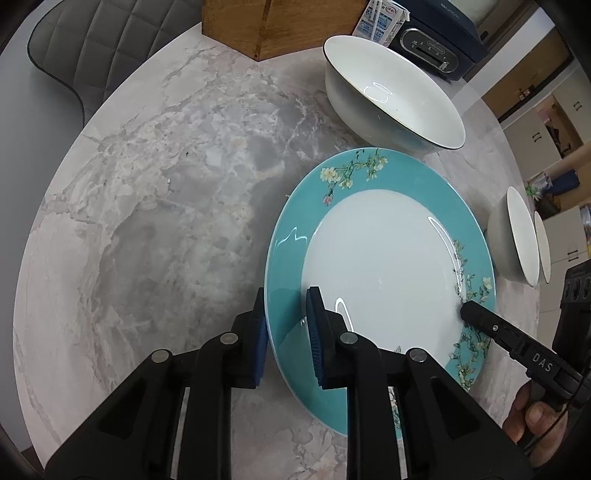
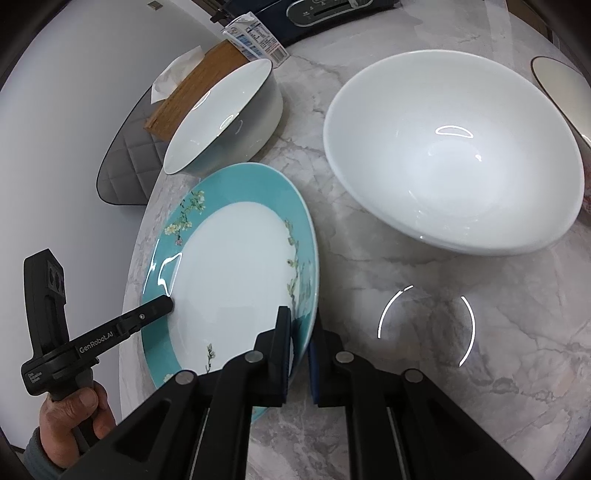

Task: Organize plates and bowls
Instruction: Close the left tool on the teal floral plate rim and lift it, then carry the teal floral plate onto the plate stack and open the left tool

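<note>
On the grey-veined marble tabletop [image 1: 155,206], the round teal-rimmed plate with blossom sprigs [image 1: 380,266] is pinched at opposite edges: the left gripper [image 1: 286,339] has its blue pads closed on the plate's left rim, the right gripper [image 2: 301,354] clamps the right rim. The plate looks tilted, though whether it touches the table cannot be told. Just beyond it stands a deep white bowl with a dark rim [image 1: 395,96]. Only the right wrist view shows the wide all-white bowl [image 2: 454,155] in full, near the plate; only the left wrist view shows the dark blue appliance's front [image 1: 432,40] behind a milk carton [image 1: 380,22]
</note>
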The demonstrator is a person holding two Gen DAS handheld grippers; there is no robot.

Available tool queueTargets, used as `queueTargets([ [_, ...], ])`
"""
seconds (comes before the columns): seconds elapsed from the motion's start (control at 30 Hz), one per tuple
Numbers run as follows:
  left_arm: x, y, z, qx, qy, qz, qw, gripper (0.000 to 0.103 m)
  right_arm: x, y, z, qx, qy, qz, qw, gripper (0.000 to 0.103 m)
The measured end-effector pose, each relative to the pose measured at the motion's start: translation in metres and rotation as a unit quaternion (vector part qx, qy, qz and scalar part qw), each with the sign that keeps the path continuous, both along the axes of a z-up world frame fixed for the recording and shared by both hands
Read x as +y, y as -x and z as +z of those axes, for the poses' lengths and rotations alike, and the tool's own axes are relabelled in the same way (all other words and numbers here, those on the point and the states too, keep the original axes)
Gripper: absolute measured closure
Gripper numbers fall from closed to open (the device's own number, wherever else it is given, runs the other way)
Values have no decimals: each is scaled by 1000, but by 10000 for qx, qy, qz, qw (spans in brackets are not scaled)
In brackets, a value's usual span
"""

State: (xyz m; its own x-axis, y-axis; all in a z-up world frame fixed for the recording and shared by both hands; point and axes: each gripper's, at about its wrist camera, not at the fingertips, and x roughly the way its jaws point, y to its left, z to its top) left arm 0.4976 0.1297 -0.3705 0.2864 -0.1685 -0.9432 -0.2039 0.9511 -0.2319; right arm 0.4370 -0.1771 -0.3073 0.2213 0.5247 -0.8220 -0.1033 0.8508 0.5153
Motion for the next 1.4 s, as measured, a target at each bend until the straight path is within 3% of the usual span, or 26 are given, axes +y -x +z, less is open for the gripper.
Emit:
queueTargets([
  [0.33,-15,28,30,-272,-226,-250,9991,87,0,14,18,-131,82,23,9999,93],
  [0.63,-40,73,71,-535,-130,-559,9969,87,-24,60,52,-353,105,-94,9993,93],
  [0.93,-77,145,105,-720,40,-1046,9919,87,-58,145,86,-509,160,-322,9981,92],
  [1.13,-101,209,115,-712,137,-1401,9875,87,-74,216,100,-509,292,-523,9969,91],
  [1.4,-117,281,109,-617,249,-1719,9829,87,-83,295,97,-372,449,-763,9954,91],
])
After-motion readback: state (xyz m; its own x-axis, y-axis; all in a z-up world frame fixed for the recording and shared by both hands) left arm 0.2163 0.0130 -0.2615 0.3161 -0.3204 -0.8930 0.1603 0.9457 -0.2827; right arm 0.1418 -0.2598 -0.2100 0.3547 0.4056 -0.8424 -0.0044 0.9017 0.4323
